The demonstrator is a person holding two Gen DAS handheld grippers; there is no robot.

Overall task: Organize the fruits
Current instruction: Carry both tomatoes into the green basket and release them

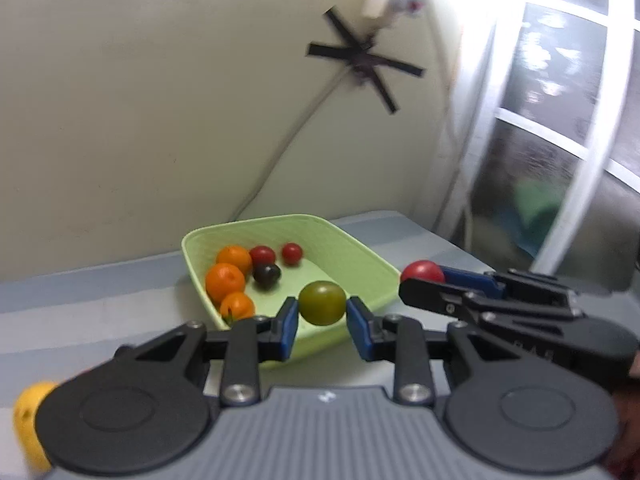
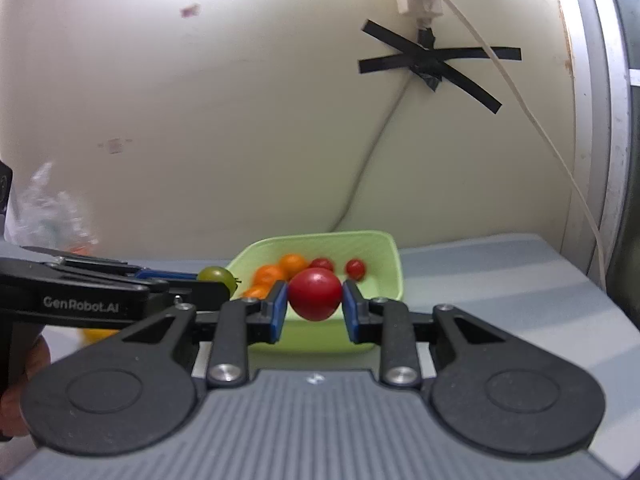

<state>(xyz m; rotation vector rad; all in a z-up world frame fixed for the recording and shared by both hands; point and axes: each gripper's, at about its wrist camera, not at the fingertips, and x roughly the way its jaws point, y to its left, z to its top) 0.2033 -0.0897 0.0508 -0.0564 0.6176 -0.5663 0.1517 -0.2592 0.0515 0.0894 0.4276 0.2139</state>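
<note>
Against the cream wall (image 2: 200, 120), at the table's far edge, you have this stock, largest first.

Table (image 1: 80, 312): grey top, running along the wall to a far right corner by the window (image 1: 560, 120).

Green basket (image 1: 360, 256): pale, ribbed, rectangular, set at the table's far edge, close to the wall. Contents: three orange fruits (image 1: 225, 280) bunched at its left side, two small red tomatoes (image 1: 291, 253) toward its far wall, and one dark tomato (image 1: 267, 274) just beside the oranges.

Your left hand-held gripper (image 1: 322, 316): blue pads pressed on either side of a green tomato (image 1: 322, 303), carried clear of the table in front of the basket's near rim.

Your right hand-held gripper (image 2: 315, 312): blue pads closed on a red tomato (image 2: 315, 294), likewise carried off the table before the basket. From the left wrist view it sits just right of the left one, tips at the basket's right rim.

Yellow fruit (image 1: 30, 420): on the table toward its near left edge, partly hidden behind the left gripper's body; blurred.

Black tape (image 2: 436, 64): strips crossed on the wall over a cable, above the basket.
</note>
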